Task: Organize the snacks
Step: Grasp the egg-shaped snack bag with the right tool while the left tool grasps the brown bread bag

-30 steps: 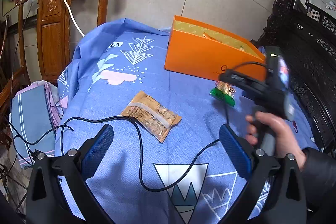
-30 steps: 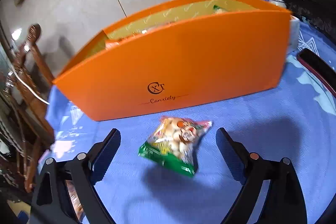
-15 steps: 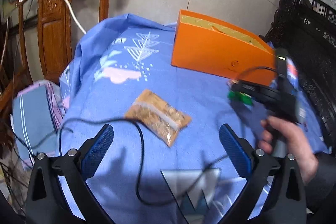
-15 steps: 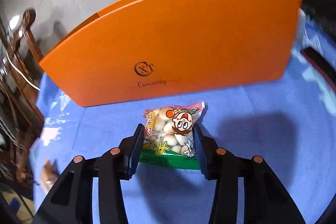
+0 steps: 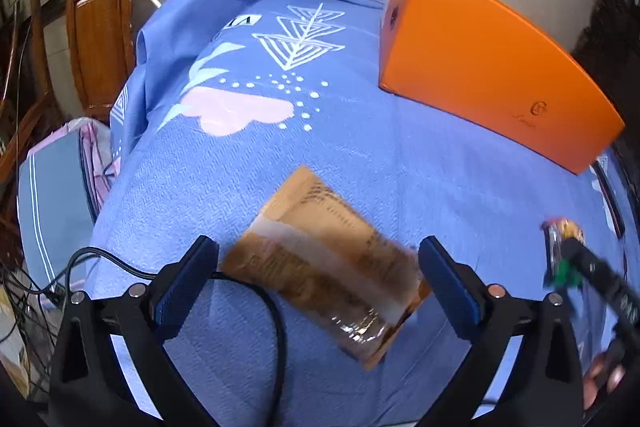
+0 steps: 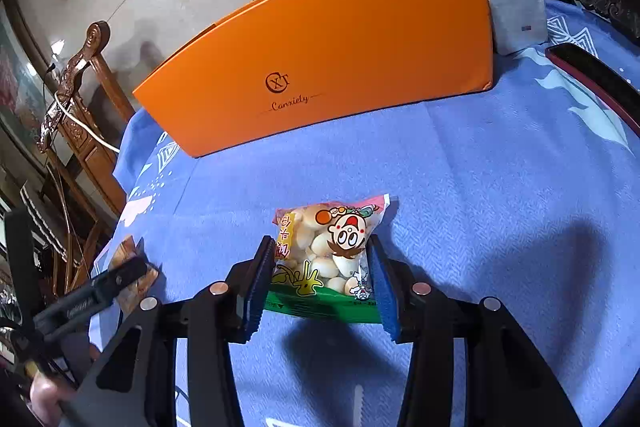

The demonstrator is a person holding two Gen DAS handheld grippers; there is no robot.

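Observation:
A green and pink bag of small round snacks [image 6: 328,247] sits between the blue pads of my right gripper [image 6: 320,283], which is shut on its sides; a shadow falls on the blue cloth [image 6: 480,207] beneath it. The tall orange box [image 6: 328,67] stands behind it, its inside hidden from here. A brown snack packet [image 5: 324,267] lies flat on the cloth between the wide-spread fingers of my left gripper [image 5: 318,281], which is open, its pads apart from the packet. In the left wrist view the right gripper [image 5: 568,259] shows at the right edge with the bag [image 5: 560,231].
A black cable [image 5: 276,323] loops over the cloth under the left gripper. A carved wooden chair [image 5: 96,19] stands off the table's far left. A white tissue pack [image 6: 516,15] and a dark flat object [image 6: 592,75] lie right of the orange box [image 5: 492,67].
My right gripper closed on the snack bag and drew back from the orange box. My left gripper came down and forward until the brown packet lay between its fingers.

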